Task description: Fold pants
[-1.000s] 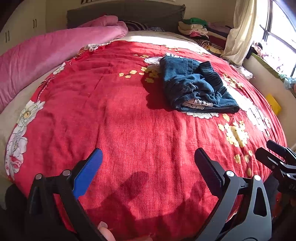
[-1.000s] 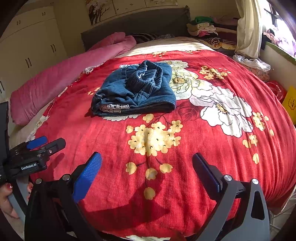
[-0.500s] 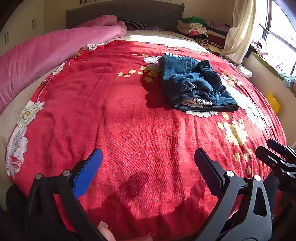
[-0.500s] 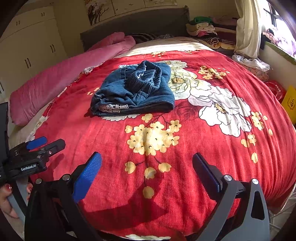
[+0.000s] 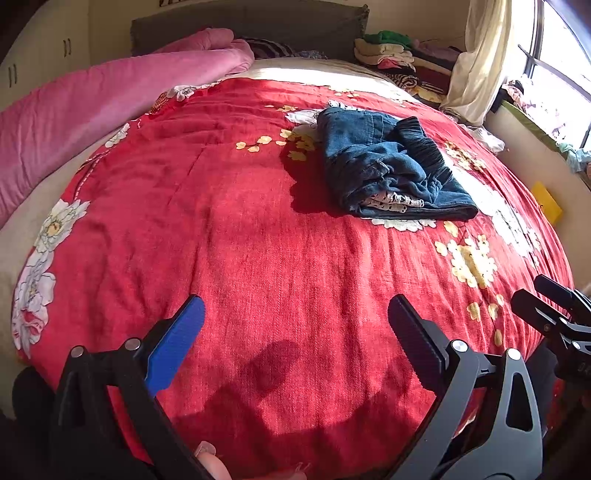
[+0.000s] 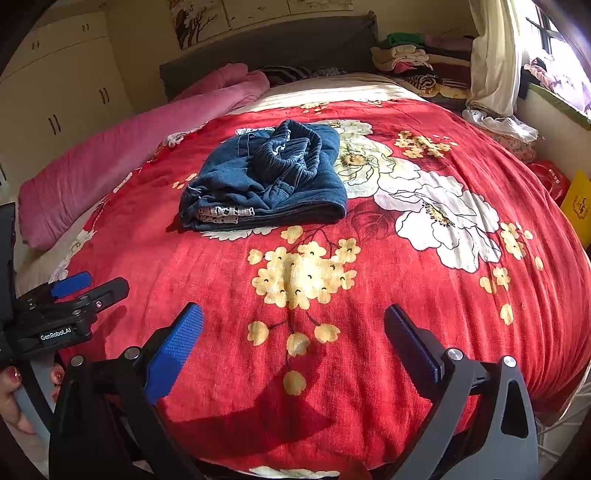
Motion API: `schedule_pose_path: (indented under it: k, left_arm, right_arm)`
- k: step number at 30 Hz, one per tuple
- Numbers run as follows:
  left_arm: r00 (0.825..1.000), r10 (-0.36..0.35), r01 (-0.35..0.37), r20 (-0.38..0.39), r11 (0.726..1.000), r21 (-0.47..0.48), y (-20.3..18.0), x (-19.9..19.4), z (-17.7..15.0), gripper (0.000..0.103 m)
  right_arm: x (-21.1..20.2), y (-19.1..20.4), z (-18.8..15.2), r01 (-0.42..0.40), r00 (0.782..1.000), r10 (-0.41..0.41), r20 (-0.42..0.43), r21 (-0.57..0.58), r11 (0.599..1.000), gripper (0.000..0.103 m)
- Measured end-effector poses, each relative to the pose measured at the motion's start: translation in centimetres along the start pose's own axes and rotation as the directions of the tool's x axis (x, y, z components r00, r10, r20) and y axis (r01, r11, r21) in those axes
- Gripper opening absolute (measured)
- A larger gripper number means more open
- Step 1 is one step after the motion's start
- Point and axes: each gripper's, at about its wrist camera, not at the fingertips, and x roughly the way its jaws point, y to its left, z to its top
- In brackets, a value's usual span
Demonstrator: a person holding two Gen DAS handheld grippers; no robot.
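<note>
Your left gripper [image 5: 295, 317] hangs low at the near edge of the bed, level and pointed toward the headboard, its jaws spread wide with nothing between them but the red floral bedspread [image 5: 229, 229]. One blue pad and one dark pad frame that bare cloth. A fingertip [image 5: 210, 461] of yours shows at the bottom edge of this view, below the gripper body.

Your right gripper [image 6: 293, 319] sits beside it in much the same pose, low over the near edge, aimed up the bed, jaws equally wide and gripping nothing. Below it the bedspread carries a cluster of yellow blossoms [image 6: 304, 275].

The pants [image 5: 391, 170], dark blue denim, lie folded in a compact bundle on the bedspread, well apart from both grippers, toward the far half of the bed. The gathered waistband is on top and a strip of pale patterned lining shows at the near open edge.

Across the two views: the left camera puts the pants to the right of centre and catches the right gripper's tips at its right margin. The right camera puts the pants [image 6: 266, 181] left of centre and shows the left gripper from the side at its left margin, with your hand [image 6: 14, 395] wrapped round its handle. Only the right camera shows the large white flowers [image 6: 432, 206] just beside the pants, the wardrobe doors [image 6: 59, 96] and the pictures [image 6: 258, 14] above the headboard. Both see the pink quilt [image 5: 103, 107] along the left side and the stack of folded clothes [image 6: 410, 59] at the far right corner.
</note>
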Motion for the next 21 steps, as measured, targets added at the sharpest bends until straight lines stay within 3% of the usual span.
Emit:
schedule_pose_path:
  k: [10, 16, 17, 21]
  left_arm:
    - [0.999, -0.017, 0.016, -0.034, 1.0, -0.016, 0.4, 0.6, 0.2, 0.093]
    - [0.998, -0.011, 0.017, 0.055, 0.993, -0.115, 3.4, -0.2, 1.5, 0.093]
    - [0.999, 0.001, 0.005, 0.045, 0.99, -0.141, 4.3, 0.0, 1.9, 0.093]
    - [0.988, 0.156, -0.155, -0.01, 0.977, -0.148, 8.6, 2.4, 4.1, 0.093]
  right_arm:
    - [0.7, -0.7, 0.0, 0.034, 0.999, -0.034, -0.012, -0.006, 0.999, 0.098]
    - [1.5, -4.0, 0.5, 0.094, 0.995, -0.094, -0.015, 0.035, 0.995, 0.098]
    - [1.6, -4.9, 0.8, 0.114, 0.993, -0.113, -0.019, 0.045, 0.992, 0.098]
    - [1.2, -10.3, 2.3, 0.195, 0.981, -0.196, 0.001, 0.115, 0.974, 0.098]
